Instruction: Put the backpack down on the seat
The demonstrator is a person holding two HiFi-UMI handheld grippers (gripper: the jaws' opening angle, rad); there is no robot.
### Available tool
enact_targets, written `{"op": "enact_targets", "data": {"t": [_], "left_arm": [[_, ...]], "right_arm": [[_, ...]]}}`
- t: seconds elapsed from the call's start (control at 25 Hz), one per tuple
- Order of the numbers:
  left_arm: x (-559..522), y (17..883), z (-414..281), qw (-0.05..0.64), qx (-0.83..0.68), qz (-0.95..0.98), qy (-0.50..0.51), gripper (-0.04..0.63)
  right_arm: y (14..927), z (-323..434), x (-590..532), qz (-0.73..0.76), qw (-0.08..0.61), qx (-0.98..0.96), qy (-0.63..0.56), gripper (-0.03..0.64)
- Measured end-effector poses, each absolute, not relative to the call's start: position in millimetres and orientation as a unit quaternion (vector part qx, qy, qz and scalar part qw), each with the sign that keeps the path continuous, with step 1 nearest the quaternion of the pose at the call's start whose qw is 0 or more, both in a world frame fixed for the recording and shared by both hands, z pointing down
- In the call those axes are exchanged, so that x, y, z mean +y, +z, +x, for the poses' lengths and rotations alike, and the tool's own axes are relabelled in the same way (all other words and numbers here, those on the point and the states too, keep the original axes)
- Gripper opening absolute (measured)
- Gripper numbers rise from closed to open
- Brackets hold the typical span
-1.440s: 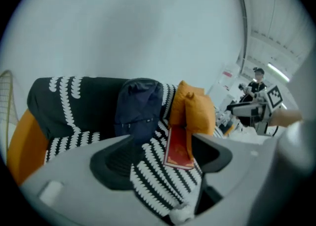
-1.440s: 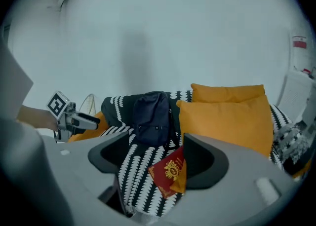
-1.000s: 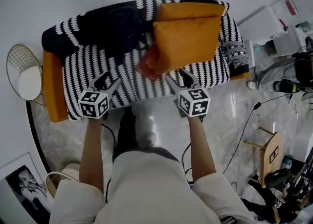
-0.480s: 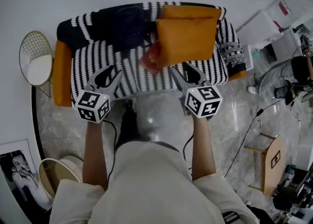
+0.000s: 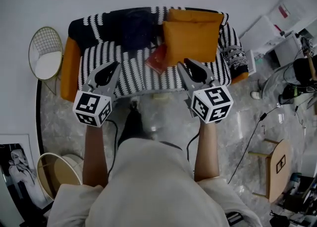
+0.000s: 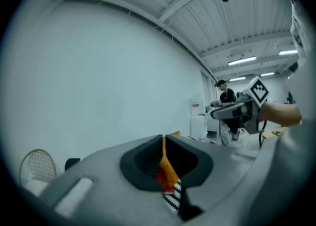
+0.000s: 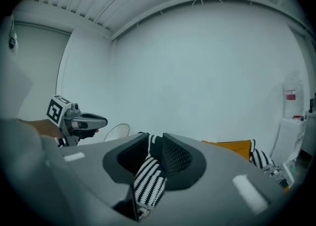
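Observation:
The dark backpack (image 5: pixel 134 27) lies on the left half of the black-and-white striped sofa (image 5: pixel 124 75), against its back. Neither gripper touches it. In the head view my left gripper (image 5: pixel 113 66) hovers over the sofa's front edge, its jaws having just closed to a thin slit with nothing between them. My right gripper (image 5: pixel 188 63) is raised at the same height, in front of the orange cushions (image 5: pixel 190 40). Its jaws have just been closing and keep a narrow gap, also with nothing in it. In the left gripper view the left gripper (image 6: pixel 163 138) points almost level at the white wall.
A red flat item (image 5: pixel 157 58) lies on the seat beside the cushions. A wire chair (image 5: pixel 47 57) stands left of the sofa, a round basket (image 5: pixel 57 171) near my left leg, a wooden stool (image 5: pixel 275 169) and cables at right, cluttered desks (image 5: pixel 277 37) behind.
Both grippers have risen and drawn back from the sofa's front edge. Their jaws, wide apart a second ago, have closed in. The backpack stays on the seat.

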State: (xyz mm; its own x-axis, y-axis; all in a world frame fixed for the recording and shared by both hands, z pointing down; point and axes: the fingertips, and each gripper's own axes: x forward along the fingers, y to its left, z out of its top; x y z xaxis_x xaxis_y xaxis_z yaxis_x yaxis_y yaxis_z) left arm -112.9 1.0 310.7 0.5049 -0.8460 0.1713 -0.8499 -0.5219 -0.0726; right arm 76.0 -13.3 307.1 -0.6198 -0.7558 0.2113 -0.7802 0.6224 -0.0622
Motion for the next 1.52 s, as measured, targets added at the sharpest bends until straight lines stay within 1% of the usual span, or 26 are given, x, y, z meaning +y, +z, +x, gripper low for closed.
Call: {"op": "enact_targets", "data": {"t": [0.08, 0.28, 0.36, 0.64, 0.92, 1.52], "left_arm": [[14.1, 299.6, -114.3, -0.006, -0.489, 0.867, 0.094, 0.005], [37.2, 273.6, -117.8, -0.027, -0.487, 0.869, 0.082, 0.005], [45.4, 267.9, -119.5, -0.033, -0.485, 0.870, 0.079, 0.005], [68.9, 244.7, -119.6, -0.058, -0.468, 0.879, 0.072, 0.003], [78.7, 233.3, -119.3, -0.065, -0.468, 0.879, 0.067, 0.003], [84.2, 250.1, -113.2, -0.044, -0.465, 0.881, 0.074, 0.003]], "right_arm": [[294.6, 73.3, 1.0, 0.428, 0.074, -0.899, 0.062, 0.084], [267.1, 69.2, 26.5, 0.436, 0.071, -0.897, 0.032, 0.018], [262.5, 65.9, 34.9, 0.438, 0.076, -0.895, 0.020, 0.008], [255.3, 52.9, 54.7, 0.429, 0.069, -0.901, 0.019, 0.008], [249.3, 39.8, 65.8, 0.419, 0.072, -0.905, 0.012, 0.007], [257.5, 42.2, 76.9, 0.416, 0.072, -0.906, 0.023, 0.008]]}}
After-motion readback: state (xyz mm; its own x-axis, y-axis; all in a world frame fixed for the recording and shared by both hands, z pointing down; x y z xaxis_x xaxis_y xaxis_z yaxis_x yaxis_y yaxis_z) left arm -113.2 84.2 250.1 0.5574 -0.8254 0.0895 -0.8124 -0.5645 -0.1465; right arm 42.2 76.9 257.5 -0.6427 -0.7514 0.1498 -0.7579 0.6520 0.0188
